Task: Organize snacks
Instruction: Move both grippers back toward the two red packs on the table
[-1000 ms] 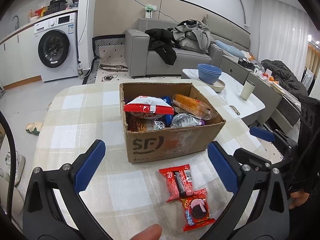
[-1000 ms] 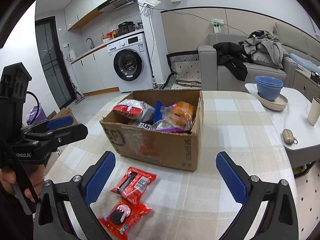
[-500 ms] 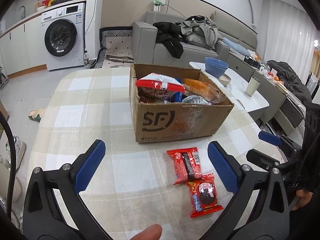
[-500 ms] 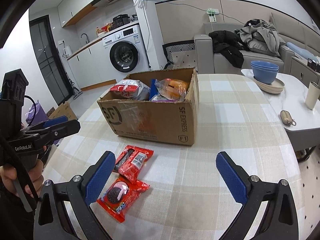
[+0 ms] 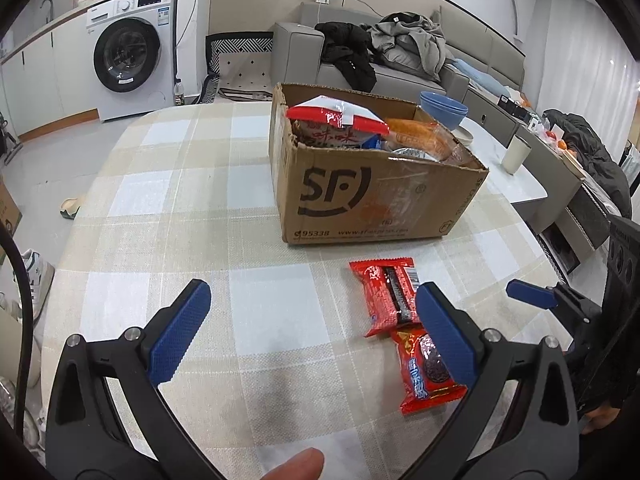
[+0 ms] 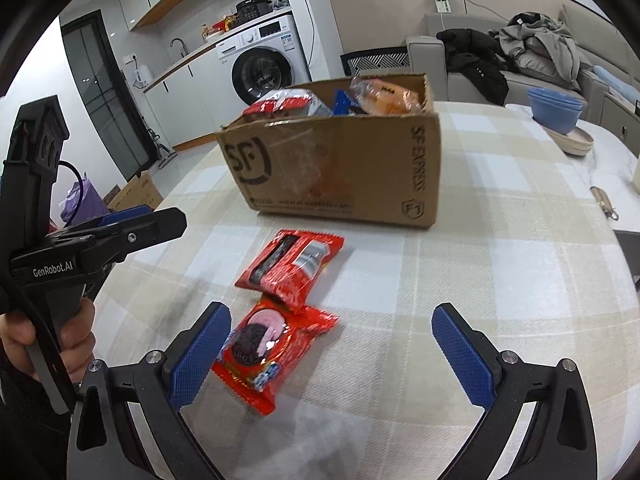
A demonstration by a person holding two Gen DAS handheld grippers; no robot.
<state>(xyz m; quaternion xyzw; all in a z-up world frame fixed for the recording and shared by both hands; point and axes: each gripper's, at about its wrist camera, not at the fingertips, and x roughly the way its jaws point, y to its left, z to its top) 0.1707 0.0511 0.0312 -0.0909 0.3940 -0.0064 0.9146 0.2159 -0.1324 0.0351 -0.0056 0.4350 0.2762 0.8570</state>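
Two red snack packets lie on the checked table, overlapping end to end just in front of the cardboard box (image 5: 372, 184): the cookie packet (image 6: 266, 354) nearer the table's near edge, the wafer packet (image 6: 294, 266) behind it. Both the left tongs (image 5: 310, 338) and the right tongs (image 6: 332, 356) are spread wide and empty. Because the packets overlap, closing on one may drag or flip the other; the glossy film could also slip free.
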